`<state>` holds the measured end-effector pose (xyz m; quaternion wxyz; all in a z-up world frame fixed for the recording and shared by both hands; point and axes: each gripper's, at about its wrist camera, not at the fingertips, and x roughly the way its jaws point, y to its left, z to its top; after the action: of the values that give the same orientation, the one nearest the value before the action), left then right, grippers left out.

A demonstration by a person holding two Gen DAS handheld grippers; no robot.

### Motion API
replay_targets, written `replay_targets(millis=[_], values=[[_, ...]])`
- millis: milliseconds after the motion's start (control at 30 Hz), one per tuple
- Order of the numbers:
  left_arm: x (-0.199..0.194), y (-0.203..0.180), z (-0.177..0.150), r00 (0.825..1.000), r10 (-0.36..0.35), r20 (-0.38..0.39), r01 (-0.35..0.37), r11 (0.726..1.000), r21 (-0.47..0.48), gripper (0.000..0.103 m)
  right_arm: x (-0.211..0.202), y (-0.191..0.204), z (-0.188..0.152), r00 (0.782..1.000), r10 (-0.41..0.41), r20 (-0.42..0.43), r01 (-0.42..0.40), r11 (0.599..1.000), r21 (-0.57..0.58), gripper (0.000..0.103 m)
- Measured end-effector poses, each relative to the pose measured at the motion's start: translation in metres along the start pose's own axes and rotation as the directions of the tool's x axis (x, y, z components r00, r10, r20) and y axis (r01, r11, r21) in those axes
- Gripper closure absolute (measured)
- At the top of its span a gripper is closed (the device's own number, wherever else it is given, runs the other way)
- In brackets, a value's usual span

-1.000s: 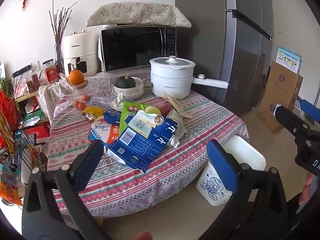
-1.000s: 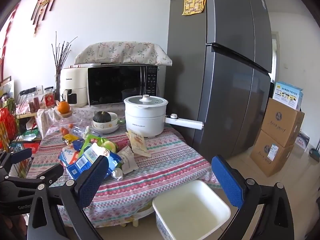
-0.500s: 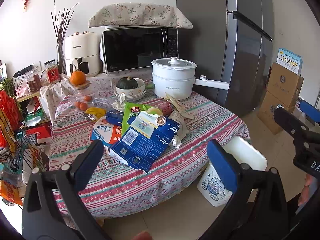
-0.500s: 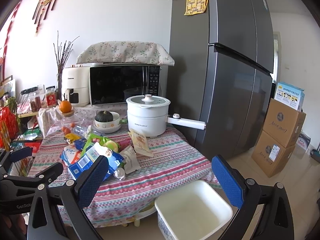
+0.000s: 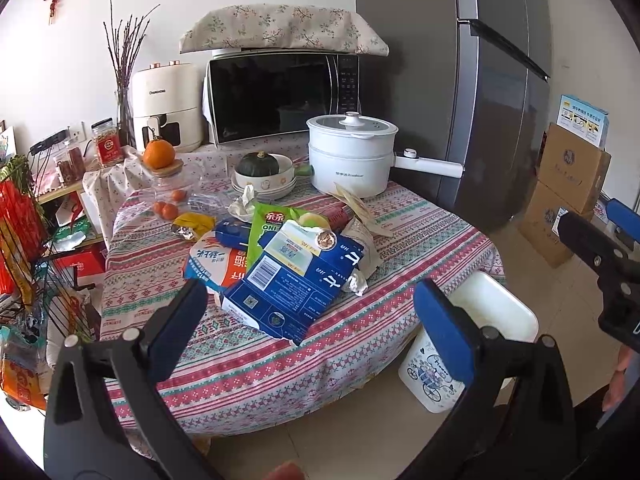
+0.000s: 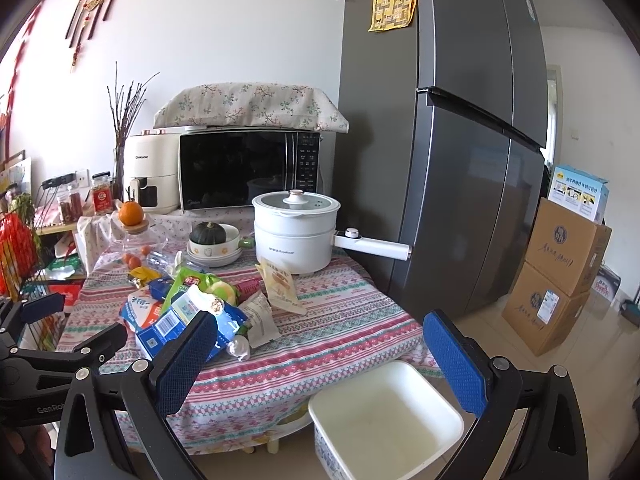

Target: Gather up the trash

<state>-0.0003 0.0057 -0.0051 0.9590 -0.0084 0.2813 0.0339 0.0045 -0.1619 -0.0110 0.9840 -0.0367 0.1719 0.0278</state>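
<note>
At the far left stands a wire rack (image 5: 24,240) with red and orange packets. On the desk (image 5: 280,344), which wears a striped pink and green cloth, a glass jar (image 5: 168,188) holds small orange fruits, and a big orange (image 5: 159,154) sits on its wooden lid. Next comes a white bowl (image 5: 264,180) on plates, with a dark green squash (image 5: 257,163) inside it. To the right of it is a white electric pot (image 5: 348,156) with the lid on; what is inside cannot be seen.

The trash lies in a heap in the middle of the desk: a flattened blue carton (image 5: 292,284) on top, a white and orange bag (image 5: 214,262) to its left, a green snack bag (image 5: 272,224) behind, and a crumpled foil piece (image 5: 356,282) at the right.

The left gripper (image 5: 308,324) hangs before the desk edge with fingers spread wide and holding nothing. The right gripper (image 6: 320,348) is also spread wide and empty, above the white bin (image 6: 384,416) on the floor just beside the desk; the bin looks empty.

Behind are an air fryer (image 5: 166,108), a microwave (image 5: 280,96) under a flowered cloth, a grey fridge (image 6: 460,160), and stacked cardboard boxes (image 6: 560,272) at the far right.
</note>
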Motion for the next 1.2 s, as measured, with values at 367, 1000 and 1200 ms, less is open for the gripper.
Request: replay_targets(millis=[367,1000,1200], values=[[0.0004,0.0021,0.0003,1.000,0.000,0.008,0.000,1.000,-0.008,0.001,0.0001,0.0027,-0.0002,1.000,-0.004,-0.002,0.004,1.000,-0.010,0.000],[-0.0005,0.0016,-0.0003,1.000,0.003,0.010,-0.003,1.000,-0.009,0.001,0.0000,0.0024,0.0007,1.000,-0.004,-0.002,0.004,1.000,-0.013,0.000],[-0.0005,0.0018,-0.0007,1.000,0.004,0.012,-0.004,1.000,-0.009,0.001,-0.0001,0.0024,0.0009,1.000,-0.005,-0.003,0.004,1.000,-0.011,0.000]])
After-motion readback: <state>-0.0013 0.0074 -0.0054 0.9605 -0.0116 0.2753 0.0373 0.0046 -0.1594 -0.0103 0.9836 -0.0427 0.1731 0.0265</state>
